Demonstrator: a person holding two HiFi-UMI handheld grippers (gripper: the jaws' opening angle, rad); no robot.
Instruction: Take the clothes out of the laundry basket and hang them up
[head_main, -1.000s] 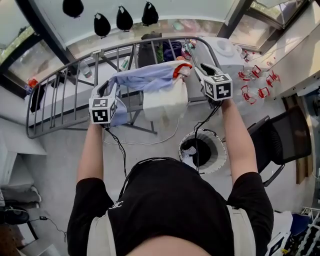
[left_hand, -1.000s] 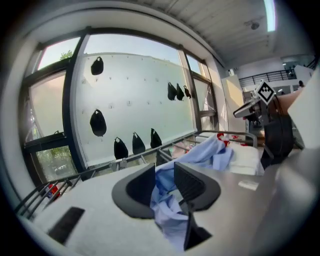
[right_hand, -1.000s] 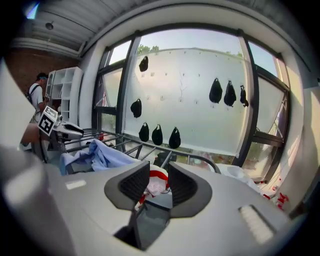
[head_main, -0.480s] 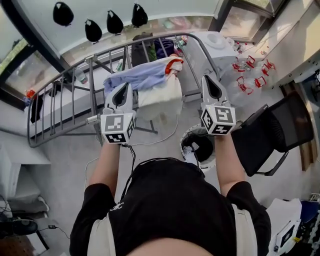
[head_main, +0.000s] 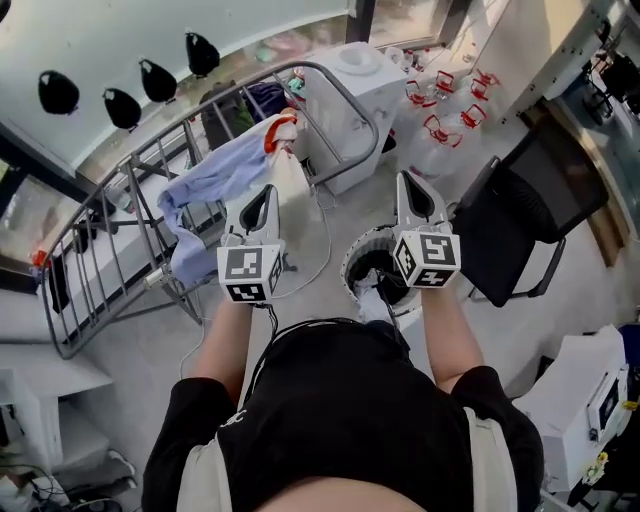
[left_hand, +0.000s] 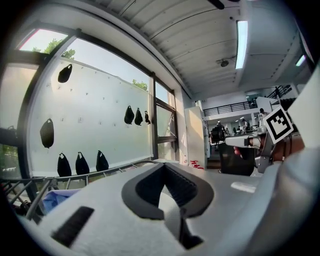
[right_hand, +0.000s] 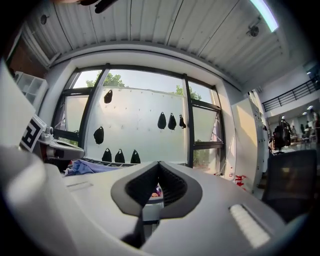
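Observation:
A blue garment (head_main: 205, 185) and a white one with a red collar (head_main: 290, 150) hang over the grey drying rack (head_main: 110, 260). Neither gripper touches them. My left gripper (head_main: 262, 190) is held up in front of the rack, its jaws closing to shut with nothing between them (left_hand: 164, 165). My right gripper (head_main: 408, 180) is level with it above the round white laundry basket (head_main: 352, 262). Its jaws also come together empty (right_hand: 159, 164). Dark and white clothes (head_main: 372, 300) lie in the basket, partly hidden by the right gripper.
A black chair (head_main: 520, 225) stands right of the basket. Behind the rack are a white appliance (head_main: 355, 85) and red clips (head_main: 445, 100) on the floor. Black bags (head_main: 120, 100) hang on the window. A cable (head_main: 315, 270) runs across the floor.
Both grippers have let go of the garments on the rack and drawn back toward me, and their jaws have closed. The view has swung right, toward the basket.

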